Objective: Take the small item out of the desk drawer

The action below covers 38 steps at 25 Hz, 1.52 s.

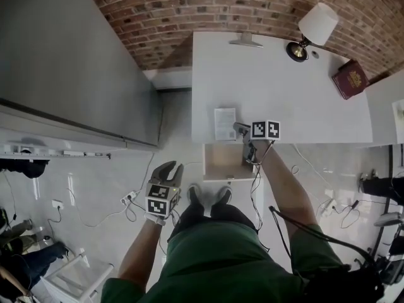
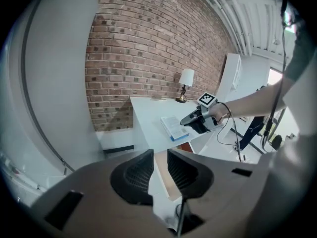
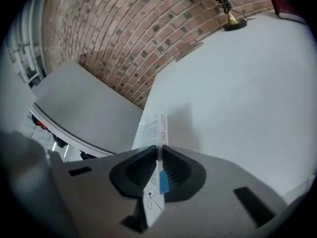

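Jaws of the right claw are clamped on a flat white box with a blue edge, one pad against each broad face, as the right gripper view shows. The box's long axis runs straight out from the claw. Its far end carries print too small to read. That view shows nothing of the drawer.

The head view does. An open pale wooden drawer sits just below the front edge of a white desk. The box is out of it, over the desk top near that edge. Its long axis points from the edge toward a red brick wall. The right claw and its arm cover the drawer's right side. Whether the box rests on the desk or is held just above it cannot be told.

The left gripper view shows the left claw with jaws slightly apart and nothing between them. It also shows the box from the side, lying level. In the head view the left claw hangs low over the floor. Far back on the desk are a brass lamp with a white shade and a dark red book.
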Motion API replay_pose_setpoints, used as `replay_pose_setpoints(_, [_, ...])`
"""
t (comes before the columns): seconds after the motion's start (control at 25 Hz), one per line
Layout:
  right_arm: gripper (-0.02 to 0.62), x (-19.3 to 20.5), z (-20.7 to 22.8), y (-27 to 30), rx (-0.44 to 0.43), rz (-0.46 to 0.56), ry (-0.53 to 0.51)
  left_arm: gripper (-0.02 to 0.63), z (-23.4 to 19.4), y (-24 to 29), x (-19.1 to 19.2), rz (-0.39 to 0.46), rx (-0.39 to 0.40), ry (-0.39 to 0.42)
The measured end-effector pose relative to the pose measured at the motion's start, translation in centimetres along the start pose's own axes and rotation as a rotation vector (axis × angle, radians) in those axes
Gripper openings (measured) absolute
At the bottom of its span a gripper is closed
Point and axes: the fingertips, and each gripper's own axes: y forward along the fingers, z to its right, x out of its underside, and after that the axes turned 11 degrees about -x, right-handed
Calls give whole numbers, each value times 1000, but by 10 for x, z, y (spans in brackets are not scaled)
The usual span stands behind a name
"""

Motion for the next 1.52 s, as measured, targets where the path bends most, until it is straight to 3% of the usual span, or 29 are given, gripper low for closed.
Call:
replay_pose_setpoints(0.16, [46,-3,14,2,46,40,66,80,-8,2,-1,15,-23,3])
replay_pose_setpoints(0.4, [112,-18,9,-15,84,98,12,80,-6,6,-16,25,1,-6])
replay_pose_setpoints(0.76, [38,-52,-53,-70,47,230,-157,80,-7,12,-76,135,18,32])
replay_pose_setpoints(0.92, [23,-72,-105,-92,43,299,-284,80,-10,9,-117,211,25,64])
replay_pose_setpoints(1.12, [3,-88,-173,-127,100,386,-509,80,-16,-13,-171,324,25,55])
replay_pose_setpoints(1.32, [3,-105,-248,-173,112,562,-697,66,-19,-50,-235,497,-22,102])
replay_pose_setpoints(1.52, [3,-102,-300,-211,145,695,-809,51,6,-98,-287,666,-1,134])
